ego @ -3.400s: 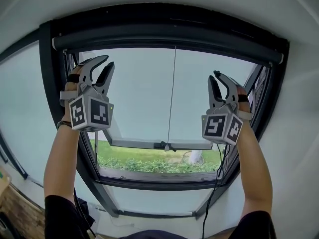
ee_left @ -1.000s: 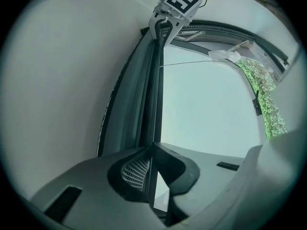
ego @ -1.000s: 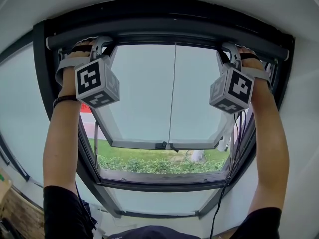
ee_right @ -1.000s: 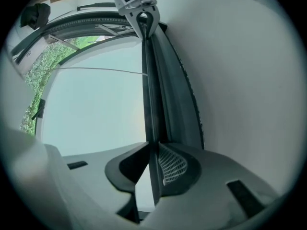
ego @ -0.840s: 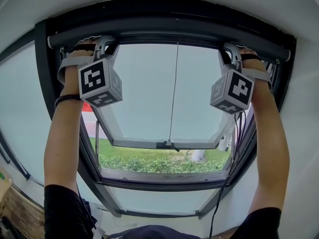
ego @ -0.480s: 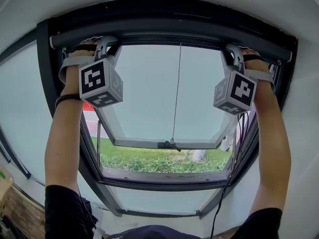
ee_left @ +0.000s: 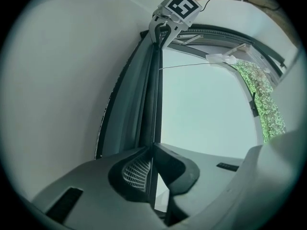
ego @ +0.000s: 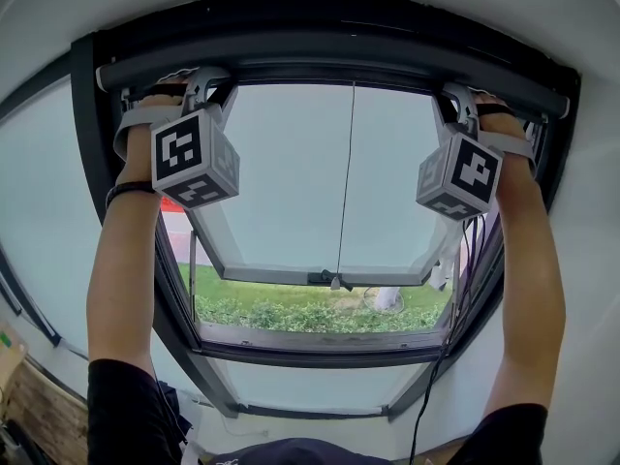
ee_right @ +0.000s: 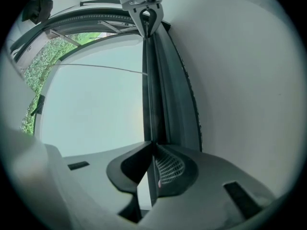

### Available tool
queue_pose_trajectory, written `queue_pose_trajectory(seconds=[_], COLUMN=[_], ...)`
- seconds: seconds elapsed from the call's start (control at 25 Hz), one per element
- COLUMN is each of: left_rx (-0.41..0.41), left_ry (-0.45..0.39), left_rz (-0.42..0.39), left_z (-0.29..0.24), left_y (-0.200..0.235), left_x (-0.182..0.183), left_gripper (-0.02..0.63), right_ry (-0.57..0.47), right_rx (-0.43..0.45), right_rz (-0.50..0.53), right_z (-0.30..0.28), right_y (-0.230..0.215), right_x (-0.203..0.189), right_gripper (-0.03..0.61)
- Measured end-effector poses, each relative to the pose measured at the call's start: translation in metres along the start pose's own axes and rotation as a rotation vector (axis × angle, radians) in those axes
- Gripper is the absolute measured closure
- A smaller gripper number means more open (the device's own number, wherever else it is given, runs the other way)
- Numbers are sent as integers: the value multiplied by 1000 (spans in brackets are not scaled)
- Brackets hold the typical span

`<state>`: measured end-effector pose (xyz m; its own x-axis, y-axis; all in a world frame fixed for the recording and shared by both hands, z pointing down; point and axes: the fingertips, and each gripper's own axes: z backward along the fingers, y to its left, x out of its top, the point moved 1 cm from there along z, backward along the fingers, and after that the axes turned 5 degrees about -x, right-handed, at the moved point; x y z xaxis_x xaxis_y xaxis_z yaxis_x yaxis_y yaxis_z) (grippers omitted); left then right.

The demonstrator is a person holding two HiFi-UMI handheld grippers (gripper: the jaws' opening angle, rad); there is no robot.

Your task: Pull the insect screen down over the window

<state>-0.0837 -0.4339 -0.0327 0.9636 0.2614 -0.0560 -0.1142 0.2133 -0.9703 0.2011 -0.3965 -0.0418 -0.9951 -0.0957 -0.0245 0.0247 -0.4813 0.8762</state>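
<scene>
The insect screen is rolled up in a dark cassette [ego: 329, 45] across the top of the window. Its dark pull bar [ego: 329, 73] lies just under the cassette. My left gripper [ego: 205, 87] is shut on the bar's left end and my right gripper [ego: 455, 101] is shut on its right end. In the left gripper view the jaws [ee_left: 152, 150] pinch the bar's thin edge [ee_left: 152, 99]. In the right gripper view the jaws [ee_right: 152, 147] meet the same way on the bar [ee_right: 149, 90]. A thin pull cord [ego: 347, 182] hangs from the bar's middle.
The window sash [ego: 320, 277] is tilted open outward, with grass and shrubs [ego: 310, 313] beyond it. The dark window frame [ego: 97, 153] stands close to my left arm, and another post [ego: 542, 153] stands beside my right arm. A black cable [ego: 455, 289] hangs along the right side.
Both grippers rose from mid-window to the pull bar and shut on it. Over the last second they have held there, and the cord's lower end has drifted slightly right.
</scene>
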Motion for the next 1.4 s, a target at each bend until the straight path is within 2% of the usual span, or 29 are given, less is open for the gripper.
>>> queue_pose_trajectory(seconds=[0.2,0.36,0.52,0.84,1.16,1.4], left_rx=[-79,-56,-112,-171,-253,-244], left_ry=[17,-24,1,-6,-11,-32], left_rz=[-46,-35,-59,-88,-91,-55], left_z=[1,6,10,21,35,46], left_y=[-20,-33,-48,-94,-136,-150], left_x=[-1,2,-3,-4,-3,6], left_gripper=[592,591,592,594,594,594], right_ry=[-1,-7,-5,-8,-18,-14], right_rx=[61,64,90,146,202,225], right_rz=[40,25,32,22,19,29], right_z=[2,8,16,38,60,75], right_y=[20,34,46,87,126,142], right_x=[2,-1,1,-3,-3,-5], right_gripper=[557,554,555,555,555,557])
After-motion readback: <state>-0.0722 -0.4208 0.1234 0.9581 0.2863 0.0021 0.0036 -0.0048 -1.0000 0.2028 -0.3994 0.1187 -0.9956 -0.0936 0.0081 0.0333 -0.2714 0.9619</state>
